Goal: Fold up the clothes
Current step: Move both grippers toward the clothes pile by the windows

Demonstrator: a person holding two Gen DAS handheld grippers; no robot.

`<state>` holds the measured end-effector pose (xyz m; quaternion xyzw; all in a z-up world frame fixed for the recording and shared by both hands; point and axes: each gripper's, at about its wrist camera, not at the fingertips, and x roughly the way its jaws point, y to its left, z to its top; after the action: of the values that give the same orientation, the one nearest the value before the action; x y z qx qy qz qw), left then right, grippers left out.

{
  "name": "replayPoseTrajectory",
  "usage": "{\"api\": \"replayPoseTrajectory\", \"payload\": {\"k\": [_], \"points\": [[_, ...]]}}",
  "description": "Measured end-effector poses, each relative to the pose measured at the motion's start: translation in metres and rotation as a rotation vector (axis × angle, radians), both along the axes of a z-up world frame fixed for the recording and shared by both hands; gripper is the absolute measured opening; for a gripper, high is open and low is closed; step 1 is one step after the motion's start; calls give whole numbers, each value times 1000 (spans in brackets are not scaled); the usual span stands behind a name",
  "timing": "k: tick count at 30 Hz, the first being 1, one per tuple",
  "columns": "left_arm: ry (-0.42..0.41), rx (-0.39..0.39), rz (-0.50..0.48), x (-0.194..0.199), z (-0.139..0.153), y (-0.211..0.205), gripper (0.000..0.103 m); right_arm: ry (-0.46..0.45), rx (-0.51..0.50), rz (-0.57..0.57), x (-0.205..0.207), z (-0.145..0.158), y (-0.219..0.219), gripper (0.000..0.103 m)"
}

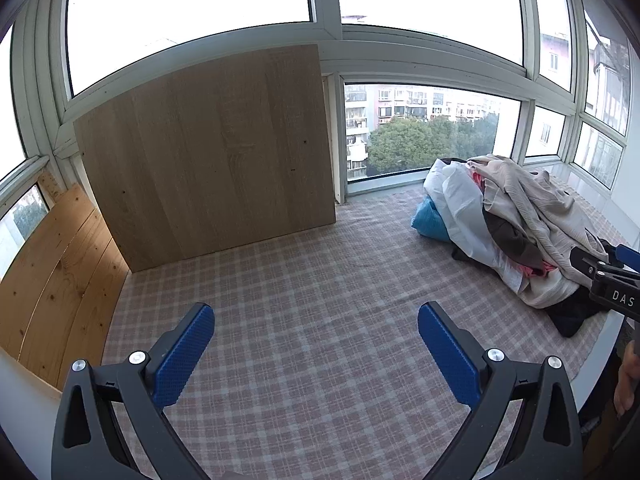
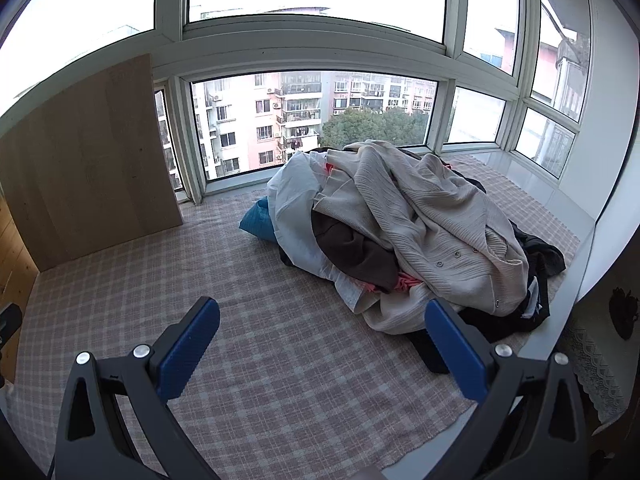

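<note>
A pile of clothes (image 2: pixel 400 232) lies on the checked cloth (image 2: pixel 280 360) by the window, at the right in both views. On top is a beige ribbed cardigan (image 2: pixel 432 220) with buttons; under it are a dark brown garment (image 2: pixel 352 252), a white garment (image 2: pixel 292 216), a blue item (image 2: pixel 258 222) and black clothes (image 2: pixel 536 252). The pile also shows in the left wrist view (image 1: pixel 516 232). My right gripper (image 2: pixel 322 346) is open and empty just in front of the pile. My left gripper (image 1: pixel 316 344) is open and empty over bare checked cloth, left of the pile.
A light wooden board (image 1: pixel 212 152) leans upright against the window at the back left, with a pine panel (image 1: pixel 52 280) beside it. Windows ring the far side. The white table edge (image 2: pixel 576 280) runs along the right. The right gripper's body (image 1: pixel 608 280) shows at the left view's right edge.
</note>
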<state>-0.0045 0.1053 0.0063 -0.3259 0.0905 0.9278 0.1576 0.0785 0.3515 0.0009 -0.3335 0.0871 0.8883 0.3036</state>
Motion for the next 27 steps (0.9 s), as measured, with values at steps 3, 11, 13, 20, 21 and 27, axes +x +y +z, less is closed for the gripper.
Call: {"api": "replayPoseTrajectory", "payload": {"k": [3, 11, 13, 20, 21, 27], "points": [[0, -2, -32, 3, 2, 9, 103, 1, 4, -26, 8, 2, 5, 103], [6, -1, -125, 10, 8, 36, 103, -2, 30, -86, 28, 11, 17, 103], [5, 1, -147, 12, 9, 43, 103, -5, 39, -98, 32, 12, 20, 103], [-12, 2, -196, 12, 8, 69, 103, -4, 32, -98, 30, 11, 47, 103], [-13, -2, -198, 11, 7, 73, 103, -3, 31, -95, 29, 10, 52, 103], [-38, 22, -174, 5, 6, 95, 103, 15, 32, -71, 24, 9, 89, 103]]}}
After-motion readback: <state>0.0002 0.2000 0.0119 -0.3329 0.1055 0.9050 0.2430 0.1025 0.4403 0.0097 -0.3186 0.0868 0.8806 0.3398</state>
